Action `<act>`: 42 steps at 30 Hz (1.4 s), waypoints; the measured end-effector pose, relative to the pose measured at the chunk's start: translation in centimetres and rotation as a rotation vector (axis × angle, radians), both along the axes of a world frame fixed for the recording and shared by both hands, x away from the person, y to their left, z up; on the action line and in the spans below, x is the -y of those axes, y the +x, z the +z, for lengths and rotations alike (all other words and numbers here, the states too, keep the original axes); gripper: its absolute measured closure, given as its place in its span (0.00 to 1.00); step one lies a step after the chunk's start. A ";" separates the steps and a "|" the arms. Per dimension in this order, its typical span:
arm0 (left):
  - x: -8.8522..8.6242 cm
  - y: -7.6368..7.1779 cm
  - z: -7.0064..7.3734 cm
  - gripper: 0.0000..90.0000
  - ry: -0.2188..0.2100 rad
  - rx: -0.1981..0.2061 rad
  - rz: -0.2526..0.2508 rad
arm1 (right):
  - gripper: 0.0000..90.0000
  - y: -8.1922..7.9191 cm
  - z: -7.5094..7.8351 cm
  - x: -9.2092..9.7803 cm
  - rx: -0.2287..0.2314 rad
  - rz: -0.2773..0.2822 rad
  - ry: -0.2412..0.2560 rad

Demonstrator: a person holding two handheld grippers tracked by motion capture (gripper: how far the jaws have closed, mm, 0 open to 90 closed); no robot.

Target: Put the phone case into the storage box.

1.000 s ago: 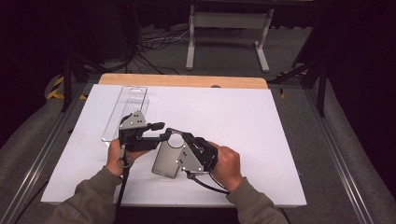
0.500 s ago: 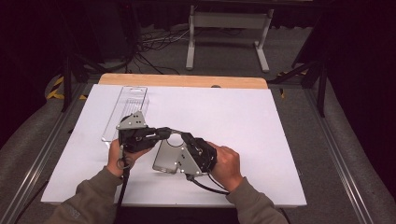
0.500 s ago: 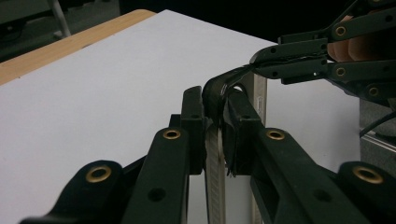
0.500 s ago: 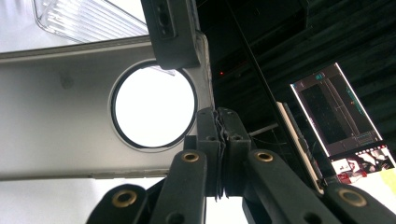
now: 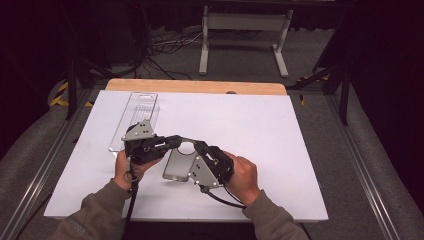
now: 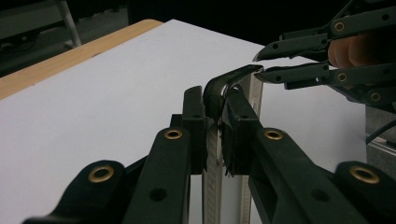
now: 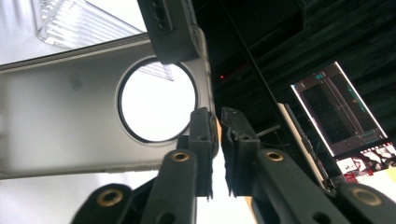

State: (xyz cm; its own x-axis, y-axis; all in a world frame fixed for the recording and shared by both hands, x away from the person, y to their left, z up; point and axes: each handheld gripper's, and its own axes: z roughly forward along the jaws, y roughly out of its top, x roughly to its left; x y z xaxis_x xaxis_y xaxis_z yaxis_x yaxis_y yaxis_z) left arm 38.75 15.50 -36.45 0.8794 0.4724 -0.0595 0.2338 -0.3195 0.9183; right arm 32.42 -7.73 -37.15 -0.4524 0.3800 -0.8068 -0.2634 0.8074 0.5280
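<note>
A translucent grey phone case (image 5: 177,169) with a round camera hole is held just above the white table (image 5: 280,130), between both grippers. My left gripper (image 5: 175,142) is shut on the case's top edge; in the left gripper view its jaws (image 6: 215,100) clamp the dark rim (image 6: 229,81). My right gripper (image 5: 197,146) pinches the same end from the other side. In the right gripper view the case (image 7: 60,121) lies to the left, its edge running between the nearly closed jaws (image 7: 217,119). The right gripper (image 6: 258,64) meets the case's corner.
A clear plastic packaging tray (image 5: 135,117) lies at the back left of the table and shows as ribbed plastic (image 7: 79,23) behind the case. A wooden strip (image 5: 195,86) borders the far edge. A lit monitor (image 7: 341,107) stands off the table.
The left gripper moved right and closed on the case's top end. The right gripper kept the case and brought it slightly left, so both sets of jaws now meet there.
</note>
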 end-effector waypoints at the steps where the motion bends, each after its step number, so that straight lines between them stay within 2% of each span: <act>1: -0.1 0.0 0.0 0.90 -0.013 -0.003 0.007 | 0.90 0.0 0.0 0.1 -0.005 0.001 0.010; 5: -0.3 0.0 0.0 0.90 -0.018 -0.001 0.011 | 0.89 0.0 0.1 0.3 -0.031 0.012 0.048; 7: -0.4 0.0 0.0 0.90 -0.013 0.004 0.012 | 0.88 0.0 0.1 0.4 -0.028 0.009 0.047; 13: -1.3 0.2 0.1 0.90 -0.041 0.011 0.040 | 0.81 0.0 0.4 1.1 -0.044 0.003 0.106; 15: -1.6 0.3 0.1 0.90 -0.049 0.004 0.047 | 0.79 0.1 0.5 1.4 -0.058 0.000 0.115; 17: -1.9 0.4 0.2 0.90 -0.045 0.018 0.051 | 0.78 0.1 0.3 1.6 -0.066 -0.001 0.116; 21: -2.4 0.4 0.2 0.90 -0.064 0.017 0.060 | 0.69 0.3 0.1 2.1 -0.095 -0.002 0.128; 24: -2.9 0.4 0.3 0.90 -0.082 0.023 0.072 | 0.59 0.5 -0.2 2.9 -0.148 0.026 0.180; 25: -3.0 0.5 0.3 0.90 -0.086 0.028 0.074 | 0.58 0.5 -0.3 3.0 -0.157 0.028 0.186; 32: -3.9 0.3 0.7 0.90 -0.115 0.054 0.092 | 0.47 0.2 -1.1 4.4 -0.210 0.018 0.212; 33: -4.2 0.2 0.8 0.90 -0.119 0.059 0.097 | 0.42 0.2 -1.5 5.3 -0.244 0.000 0.239; 35: -4.5 0.3 1.0 0.90 -0.120 0.062 0.099 | 0.41 0.2 -1.6 5.5 -0.256 -0.007 0.248; 36: -4.7 0.3 1.0 0.90 -0.125 0.062 0.100 | 0.39 0.3 -1.9 6.3 -0.293 -0.020 0.279; 37: -4.8 0.2 1.1 0.90 -0.134 0.061 0.107 | 0.39 0.3 -1.9 6.3 -0.293 -0.020 0.279; 42: -5.4 0.2 1.4 0.90 -0.147 0.081 0.120 | 0.37 0.4 -2.7 8.4 -0.368 -0.046 0.335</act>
